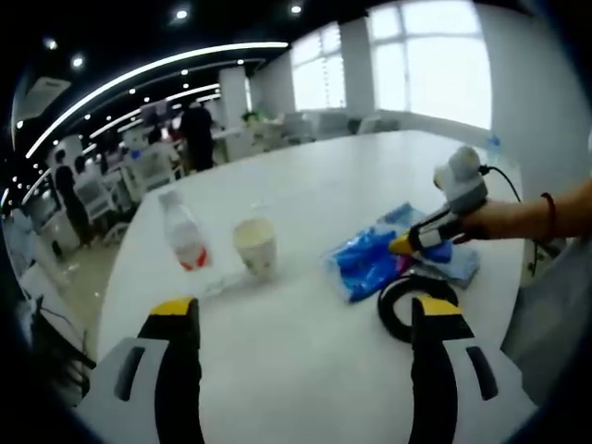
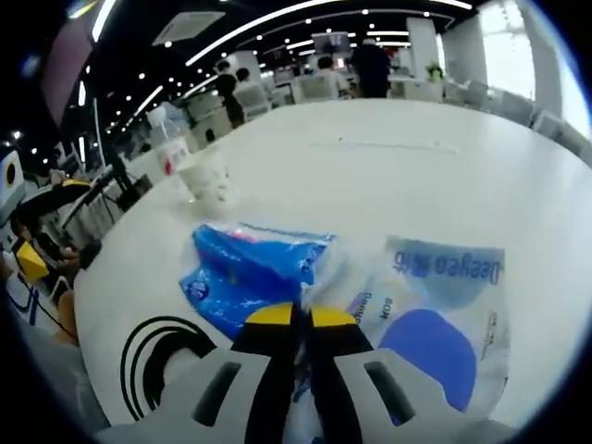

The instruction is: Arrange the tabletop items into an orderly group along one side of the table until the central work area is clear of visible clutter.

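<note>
- The right gripper is sitting with its yellow-tipped jaws pressed nearly together, pinching the edge of a clear plastic bag that is lying flat on the tabletop.
- In the left gripper view, that same right gripper is coming in from the right, with a person's hand wrapped around its handle and its tip down on the bag.
- The left gripper is hovering over the tabletop with its jaws spread wide and nothing between them.
- The bag is showing blue printing and a large blue oval in the right gripper view.
- A blue packet is lying just beside the bag and overlapping its edge; in the left gripper view the packet is sitting beside the right gripper's tip.
- A coil of black cable is lying on the tabletop near the packet, just ahead of the left gripper's right jaw; the coil is also showing by the table edge in the right gripper view.
- A paper cup is standing upright well apart from the bag, and a clear bottle with a red label is standing just beside it.
- Farther off, people are standing and sitting among white chairs and tables, with windows shining brightly behind them.
</note>
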